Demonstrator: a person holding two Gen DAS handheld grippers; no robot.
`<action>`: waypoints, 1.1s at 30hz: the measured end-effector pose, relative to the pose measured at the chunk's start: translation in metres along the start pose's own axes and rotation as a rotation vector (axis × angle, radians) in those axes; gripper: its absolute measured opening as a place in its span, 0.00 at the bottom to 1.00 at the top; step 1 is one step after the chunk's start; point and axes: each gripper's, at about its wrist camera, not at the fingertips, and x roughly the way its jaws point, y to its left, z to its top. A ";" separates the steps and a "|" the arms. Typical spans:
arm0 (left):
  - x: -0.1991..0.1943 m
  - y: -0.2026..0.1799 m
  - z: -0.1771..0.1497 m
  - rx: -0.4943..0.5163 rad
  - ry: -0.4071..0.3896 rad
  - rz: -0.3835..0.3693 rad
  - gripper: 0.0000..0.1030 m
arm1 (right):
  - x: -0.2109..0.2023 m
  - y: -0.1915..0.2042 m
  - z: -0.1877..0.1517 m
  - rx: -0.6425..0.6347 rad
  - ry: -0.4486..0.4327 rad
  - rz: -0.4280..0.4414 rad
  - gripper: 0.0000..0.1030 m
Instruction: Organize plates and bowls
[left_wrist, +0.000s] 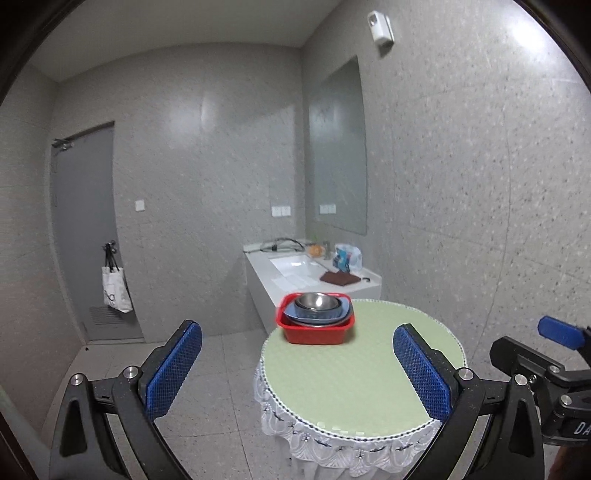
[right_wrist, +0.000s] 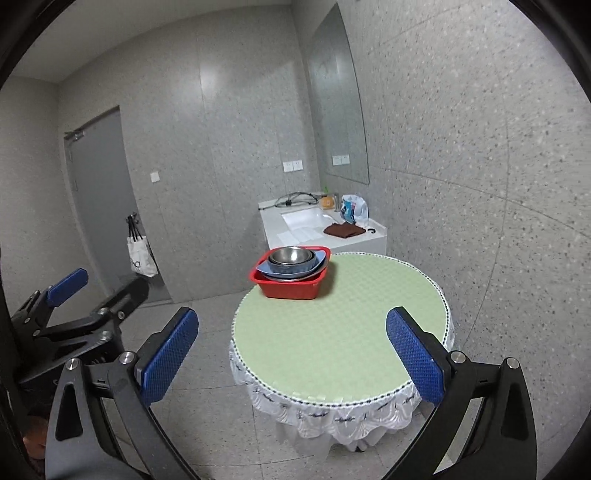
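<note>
A grey speckled-tile room holds a round table (left_wrist: 362, 369) with a pale green top and a white lace skirt; behind it a white counter (left_wrist: 295, 280) with a sink runs along the wall under a mirror (left_wrist: 338, 147). A grey door (left_wrist: 85, 229) with a white bag (left_wrist: 116, 291) hung on its handle stands at the left.

A red basin (left_wrist: 316, 326) sits at the table's far left edge. Stacked in it are a blue dish (left_wrist: 317, 314) and, on top, a steel bowl (left_wrist: 317, 301); more dishes lie beneath, too small to tell apart.

The left gripper (left_wrist: 297, 369) hangs over the near edge of the table with its blue-padded jaws spread wide and nothing between them. The right gripper (right_wrist: 291, 354) is likewise wide open and holds nothing, also short of the near edge. Both are well apart from the basin. Each shows at the edge of the other's view, side by side.

On the counter lie a brown cloth (right_wrist: 343, 230), a plastic bag (right_wrist: 354, 208) and a black cable (right_wrist: 295, 199).
</note>
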 end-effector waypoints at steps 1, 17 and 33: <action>-0.017 -0.001 -0.004 0.000 -0.006 -0.002 0.99 | -0.008 0.001 -0.003 0.002 -0.006 0.005 1.00; -0.124 0.003 -0.029 -0.002 -0.073 0.025 0.99 | -0.090 0.034 -0.022 -0.008 -0.100 0.028 1.00; -0.172 0.003 -0.038 -0.008 -0.105 0.046 1.00 | -0.127 0.047 -0.025 -0.045 -0.140 0.055 1.00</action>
